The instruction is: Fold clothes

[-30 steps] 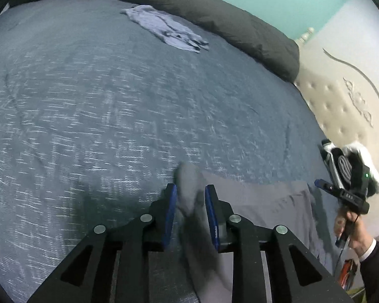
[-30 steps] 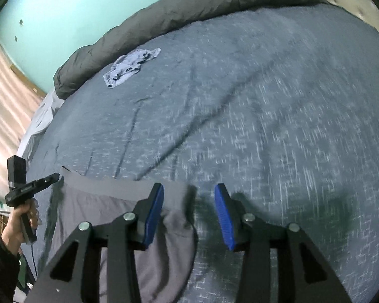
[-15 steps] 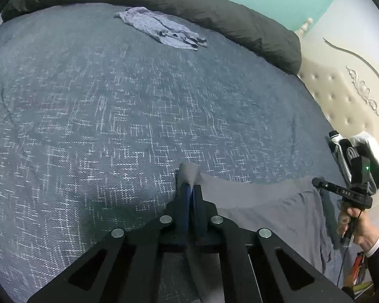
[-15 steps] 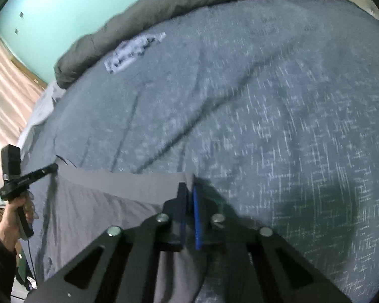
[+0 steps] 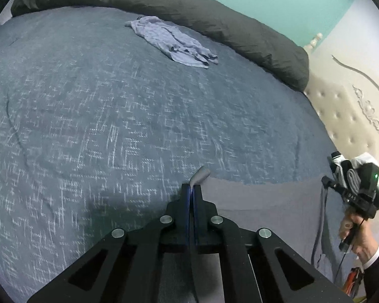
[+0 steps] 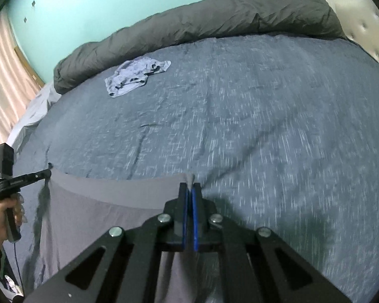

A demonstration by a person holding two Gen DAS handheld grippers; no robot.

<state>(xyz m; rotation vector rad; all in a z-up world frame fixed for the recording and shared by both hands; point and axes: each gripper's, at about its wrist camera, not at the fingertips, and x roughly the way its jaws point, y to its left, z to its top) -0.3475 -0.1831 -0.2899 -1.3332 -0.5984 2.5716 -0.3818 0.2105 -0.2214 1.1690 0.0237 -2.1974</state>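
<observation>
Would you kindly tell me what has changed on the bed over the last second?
Both claws have shut on the top edge of the plain grey cloth garment: the left claw pinches one corner, the right claw the other, and the edge now stretches taut between them, slightly lifted. The crumpled light blue garment, dark grey rolled duvet and speckled blue bedspread stayed as they were.
</observation>
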